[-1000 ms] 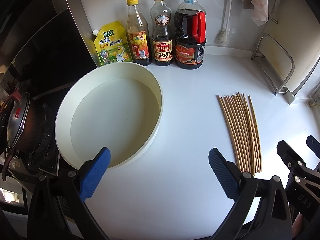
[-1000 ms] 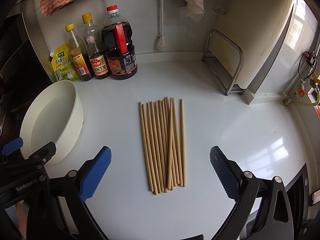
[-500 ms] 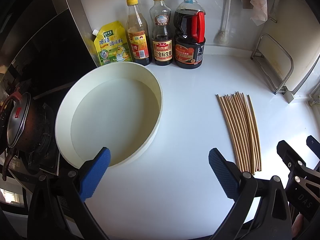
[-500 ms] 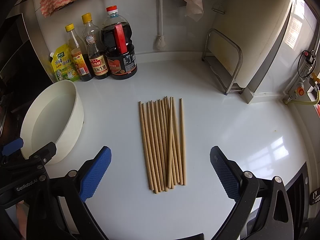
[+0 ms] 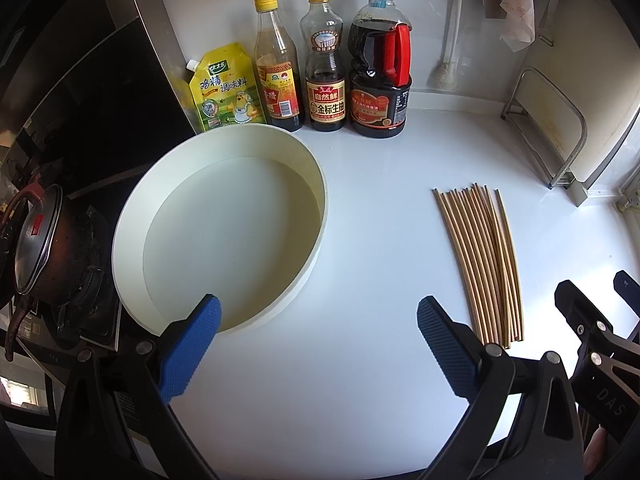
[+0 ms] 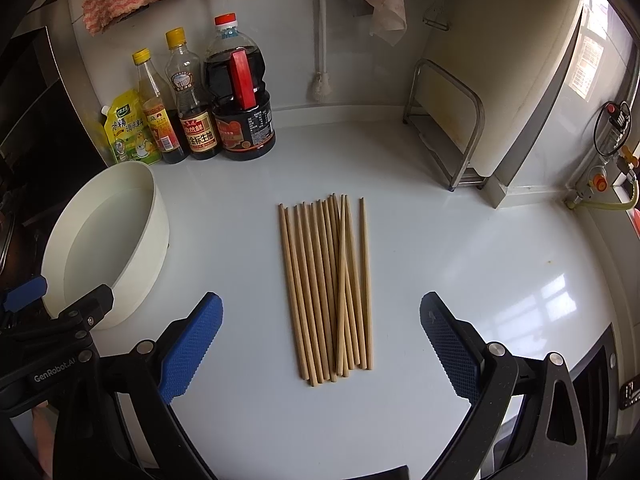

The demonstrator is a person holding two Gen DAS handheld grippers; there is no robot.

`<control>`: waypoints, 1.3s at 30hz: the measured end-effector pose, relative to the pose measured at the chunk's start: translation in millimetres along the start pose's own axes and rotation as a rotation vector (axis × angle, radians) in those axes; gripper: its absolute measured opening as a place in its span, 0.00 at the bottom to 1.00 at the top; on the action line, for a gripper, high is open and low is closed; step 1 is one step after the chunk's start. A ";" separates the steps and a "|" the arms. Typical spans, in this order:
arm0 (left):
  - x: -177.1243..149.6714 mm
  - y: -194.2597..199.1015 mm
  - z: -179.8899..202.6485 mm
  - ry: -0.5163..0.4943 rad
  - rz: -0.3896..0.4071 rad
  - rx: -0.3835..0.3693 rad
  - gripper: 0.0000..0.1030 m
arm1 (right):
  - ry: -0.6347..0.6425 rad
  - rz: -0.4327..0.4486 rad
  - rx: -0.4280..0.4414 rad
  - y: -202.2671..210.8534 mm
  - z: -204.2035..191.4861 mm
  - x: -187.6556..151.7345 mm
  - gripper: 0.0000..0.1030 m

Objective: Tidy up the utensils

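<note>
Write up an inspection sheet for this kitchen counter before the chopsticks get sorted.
Surface: white counter, glossy, with window glare on the right.
Job's things: wooden chopsticks lie flat in a loose row, one crossing the others; round white basin to their left holds no utensils.
Clutter: yellow seasoning pouch and three sauce bottles upright along the back wall.
Grippers: left hand-held gripper open, over the counter by the basin; right hand-held gripper open, straddling the chopsticks' near ends without touching them.
Cables: yellow hose at the wall fitting, far right.
Surroundings: metal rack, hanging cloth, dark pot on the stove.
</note>
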State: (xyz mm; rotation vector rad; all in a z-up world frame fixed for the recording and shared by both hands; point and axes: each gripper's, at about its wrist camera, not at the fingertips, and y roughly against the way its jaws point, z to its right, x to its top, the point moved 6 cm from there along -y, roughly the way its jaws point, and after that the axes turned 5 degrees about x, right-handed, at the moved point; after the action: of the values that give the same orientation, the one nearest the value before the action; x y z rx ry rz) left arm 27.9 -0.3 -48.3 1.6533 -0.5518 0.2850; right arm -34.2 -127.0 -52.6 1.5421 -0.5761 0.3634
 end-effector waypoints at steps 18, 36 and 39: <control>1.5 2.0 -0.3 0.000 0.000 -0.002 0.94 | -0.002 0.001 -0.001 1.8 -1.3 -1.4 0.92; 10.8 -21.0 22.2 -0.008 -0.036 -0.078 0.94 | -0.066 -0.023 0.037 -12.3 30.9 -8.1 0.92; 12.2 -28.3 36.0 -0.028 -0.037 -0.094 0.94 | -0.070 -0.028 0.049 -19.9 43.0 -8.4 0.92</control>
State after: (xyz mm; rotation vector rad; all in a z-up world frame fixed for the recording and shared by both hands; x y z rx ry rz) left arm 48.1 -35.7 -72.5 1.5767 -0.5475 0.2060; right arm -35.0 -168.8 -76.4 1.6136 -0.6039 0.3049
